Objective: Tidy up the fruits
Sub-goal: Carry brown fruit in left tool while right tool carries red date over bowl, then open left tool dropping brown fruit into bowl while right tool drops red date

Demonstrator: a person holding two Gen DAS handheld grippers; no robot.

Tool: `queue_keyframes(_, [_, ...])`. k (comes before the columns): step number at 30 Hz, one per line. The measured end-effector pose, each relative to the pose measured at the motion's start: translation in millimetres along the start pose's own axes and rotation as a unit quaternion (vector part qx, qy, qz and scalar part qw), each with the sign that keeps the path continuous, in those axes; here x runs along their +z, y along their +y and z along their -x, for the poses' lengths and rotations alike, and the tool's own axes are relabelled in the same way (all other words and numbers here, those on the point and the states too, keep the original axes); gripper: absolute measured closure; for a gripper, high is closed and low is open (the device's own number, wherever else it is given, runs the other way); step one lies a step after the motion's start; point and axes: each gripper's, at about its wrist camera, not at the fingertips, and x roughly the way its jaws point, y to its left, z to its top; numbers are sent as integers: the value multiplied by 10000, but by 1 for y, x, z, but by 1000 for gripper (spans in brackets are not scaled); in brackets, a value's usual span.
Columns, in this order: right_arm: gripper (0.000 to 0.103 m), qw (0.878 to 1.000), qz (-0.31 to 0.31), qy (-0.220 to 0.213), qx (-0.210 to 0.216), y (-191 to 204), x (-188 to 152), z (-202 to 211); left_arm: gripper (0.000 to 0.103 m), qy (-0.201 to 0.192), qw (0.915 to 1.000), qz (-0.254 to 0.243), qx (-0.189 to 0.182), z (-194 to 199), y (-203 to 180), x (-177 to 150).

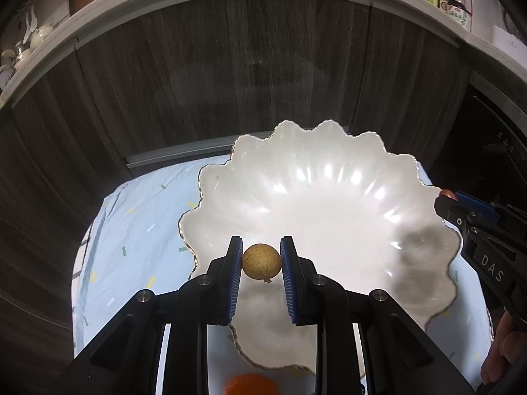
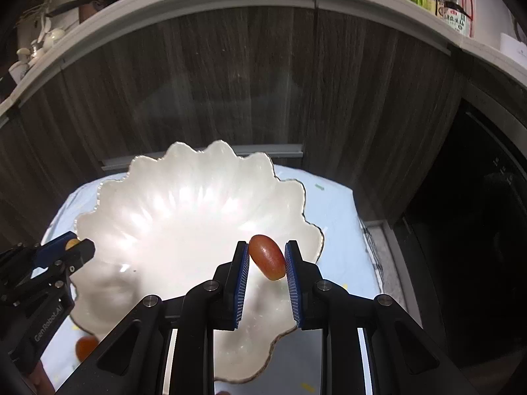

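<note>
Fruits sit in both grippers above a white scalloped bowl (image 1: 322, 197). In the left wrist view, a round tan fruit with a speckled skin (image 1: 262, 261) is pinched between the blue pads of the left gripper (image 1: 262, 263), in the lower middle of the frame, over the near part of the bowl. In the right wrist view, an oblong reddish fruit (image 2: 266, 257) lies tilted between the pads of the right gripper (image 2: 266, 260), lower middle of the frame, over the right part of the bowl; both pads press on it.

Each gripper shows in the other's view: the right gripper enters at the right edge of the left wrist view with a bit of red at its tip, and the left gripper enters at the lower left of the right wrist view with a bit of tan at its tip.

An orange fruit (image 1: 251, 384) lies on the table just outside the bowl's near rim, at the bottom of the left wrist view, partly hidden by the gripper. A pale blue cloth with small coloured marks (image 1: 131, 230) covers the table under the bowl. Behind stand dark wood-grain cabinet fronts (image 1: 230, 82), with bottles (image 1: 454, 0) on the counter at the upper right.
</note>
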Motion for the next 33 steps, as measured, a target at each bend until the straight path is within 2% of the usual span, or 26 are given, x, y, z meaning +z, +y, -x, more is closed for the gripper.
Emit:
queue_keyframes(11, [79, 9993, -170, 325, 7, -2, -9, -26, 79, 269, 9996, 117, -6, -15, -2, 0])
queue_keyframes(14, [77, 9992, -200, 341, -22, -2, -9, -26, 67, 271, 9996, 99, 16, -14, -1, 0])
queue_keyframes(15, [75, 9993, -189, 333, -36, -2, -9, -26, 66, 249, 9996, 95, 50, -13, -1, 0])
queue_keyframes(17, [59, 9994, -167, 305, -73, -2, -9, -24, 62, 243, 9996, 85, 63, -11, 0, 0])
queue_keyframes(19, [51, 9995, -175, 240, -124, -3, -8, -21, 52, 228, 9996, 80, 108, -10, 0, 1])
queue_keyframes(23, [38, 9995, -190, 157, -185, -3, -6, -15, 43, 125, 9996, 23, 263, -4, -1, 2])
queue_keyframes(33, [34, 9996, -117, -17, -256, 2, -6, 6, 37, 1, 9994, 35, 337, 21, 2, 4])
